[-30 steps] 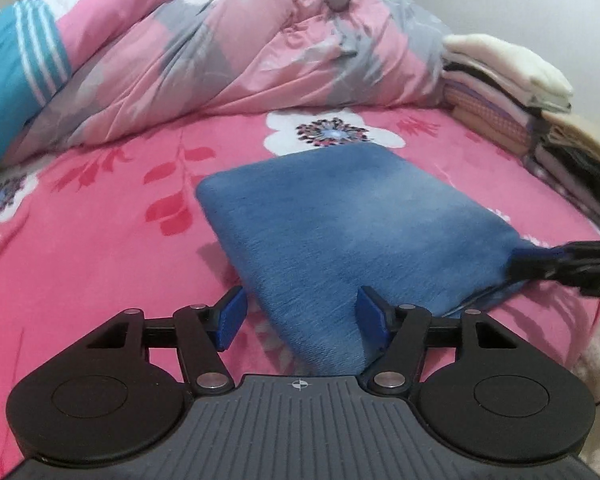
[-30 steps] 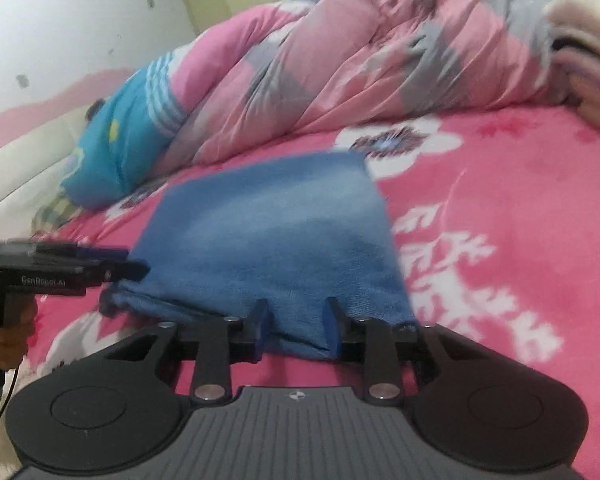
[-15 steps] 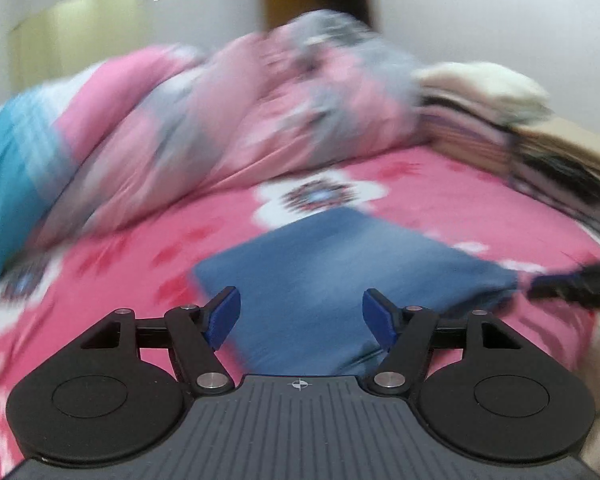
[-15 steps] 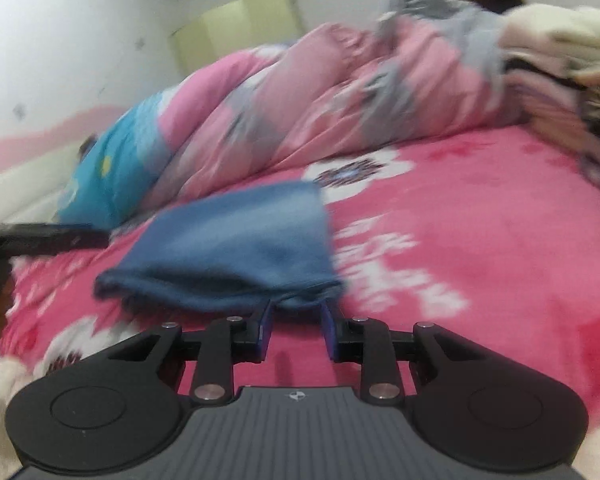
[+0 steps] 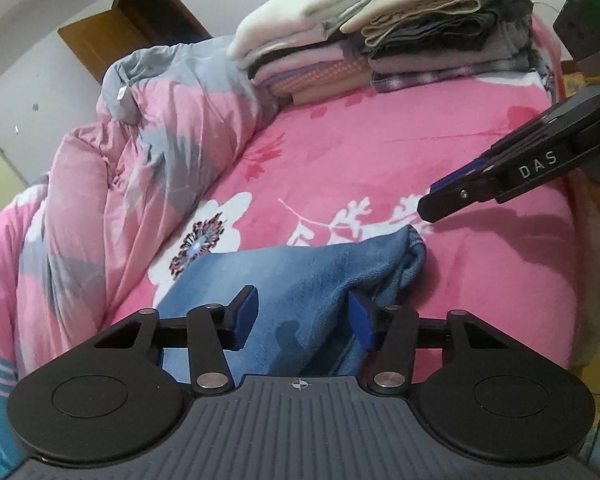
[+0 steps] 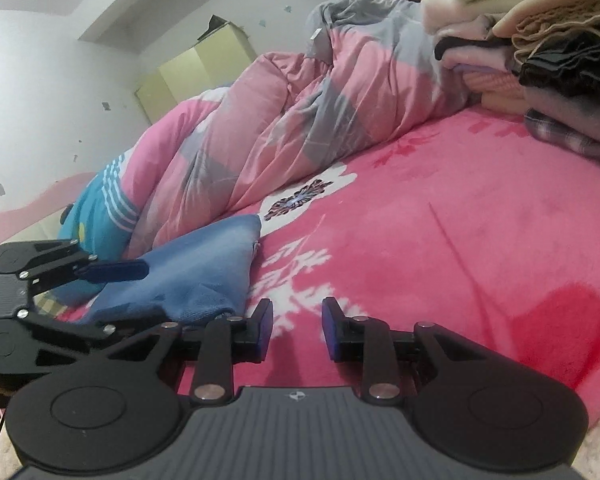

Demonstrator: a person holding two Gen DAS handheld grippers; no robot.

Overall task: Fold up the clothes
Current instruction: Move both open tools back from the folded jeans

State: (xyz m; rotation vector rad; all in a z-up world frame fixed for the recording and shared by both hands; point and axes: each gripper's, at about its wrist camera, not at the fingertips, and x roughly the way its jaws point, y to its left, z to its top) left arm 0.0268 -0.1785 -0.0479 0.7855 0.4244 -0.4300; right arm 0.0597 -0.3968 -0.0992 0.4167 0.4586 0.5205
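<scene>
Pink bed (image 5: 340, 152): folded blue cloth (image 5: 300, 280) straddled by spread left gripper (image 5: 302, 314); right gripper (image 6: 296, 326) released, empty; stacking judged left.

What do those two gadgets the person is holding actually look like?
Both are matte black. The left gripper and right gripper each have a ribbed dark-grey body with a small crosshair mark, two round discs, silver rivets on the linkage arms, and blue pads on the fingers. Seen from the side, the right one carries white letters "DAS". A thin black cable hangs at the edge.
</scene>
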